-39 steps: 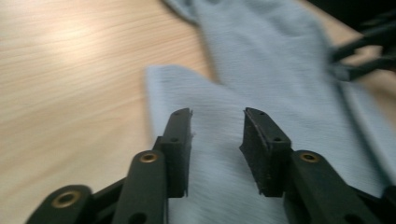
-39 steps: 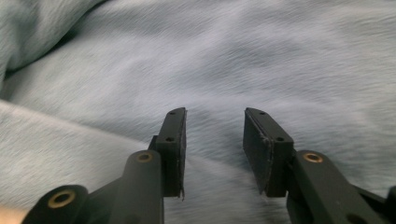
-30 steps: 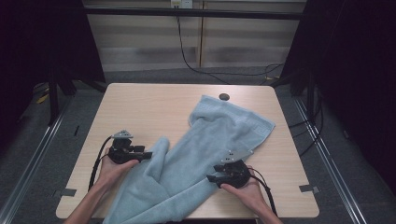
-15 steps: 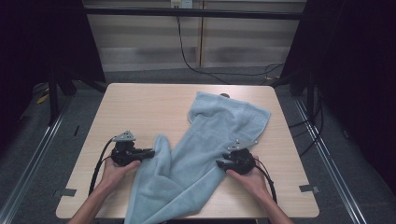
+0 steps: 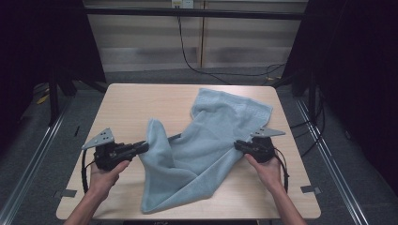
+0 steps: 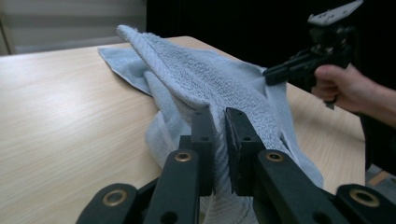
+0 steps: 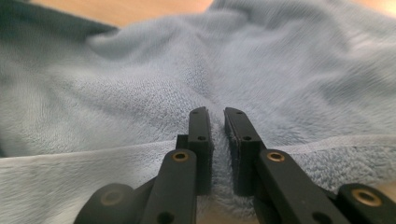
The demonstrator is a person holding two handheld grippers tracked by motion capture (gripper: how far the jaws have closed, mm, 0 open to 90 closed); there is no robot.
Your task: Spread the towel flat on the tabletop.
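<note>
Now both the left gripper [image 5: 143, 147] and right gripper [image 5: 238, 144] pinch the light-blue terry towel [image 5: 211, 136]; best lift evenly, keeping edges taut.

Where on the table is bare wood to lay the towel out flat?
The far left of the wooden table, from its left edge to the light blue towel, is bare. A narrow strip runs along the right edge. Middle and near edge are crowded: both the left gripper and the right gripper pinch towel.
</note>
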